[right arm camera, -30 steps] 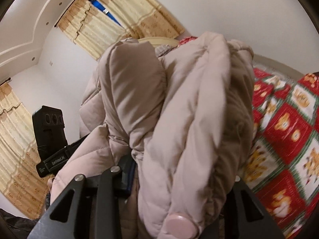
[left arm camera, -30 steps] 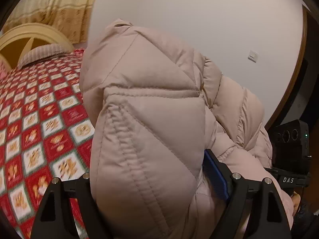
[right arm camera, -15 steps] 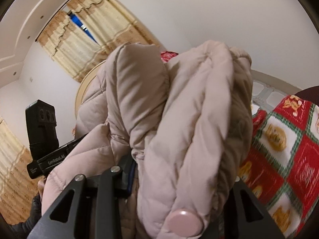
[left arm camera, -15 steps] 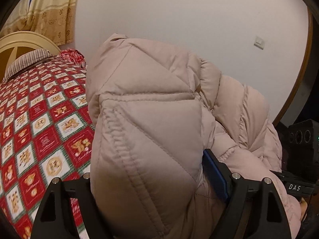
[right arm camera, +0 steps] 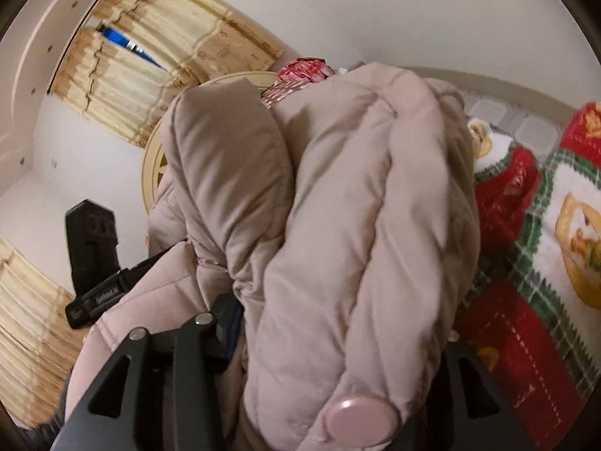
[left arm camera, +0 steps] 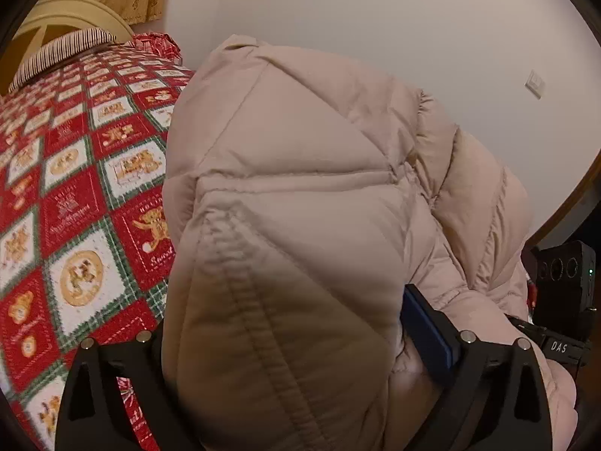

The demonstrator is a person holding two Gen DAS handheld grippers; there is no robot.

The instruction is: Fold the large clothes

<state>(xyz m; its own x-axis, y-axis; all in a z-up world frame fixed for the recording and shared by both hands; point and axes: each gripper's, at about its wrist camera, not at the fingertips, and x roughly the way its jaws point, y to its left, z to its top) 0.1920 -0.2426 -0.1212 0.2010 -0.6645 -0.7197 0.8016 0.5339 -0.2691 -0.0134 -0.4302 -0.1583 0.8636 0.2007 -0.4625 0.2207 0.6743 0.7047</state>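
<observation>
A puffy beige down jacket (left arm camera: 300, 206) fills the left wrist view and stands bunched between the fingers of my left gripper (left arm camera: 293, 323). Those jaws are opening and stand very wide. The blue pad (left arm camera: 428, 330) lies beside the fabric without denting it, and the other finger is hidden behind the jacket. In the right wrist view the same jacket (right arm camera: 357, 225) bulges between the fingers of my right gripper (right arm camera: 338, 323), with a pink snap button (right arm camera: 360, 417) at the front. Its jaws are opening too, but the fabric is still squeezed between them. Both grippers hang low over the bed.
A red, white and green teddy-bear bedspread (left arm camera: 75, 188) covers the bed, and its edge (right arm camera: 526, 319) lies close under the right gripper. A striped pillow (left arm camera: 56, 49) and cream headboard (left arm camera: 67, 11) are at the far end. Behind the jacket is a plain wall with a switch (left arm camera: 535, 82).
Both grippers have come down toward the bedspread with the jacket. The left fingers have spread clearly wider and the right fingers slightly wider.
</observation>
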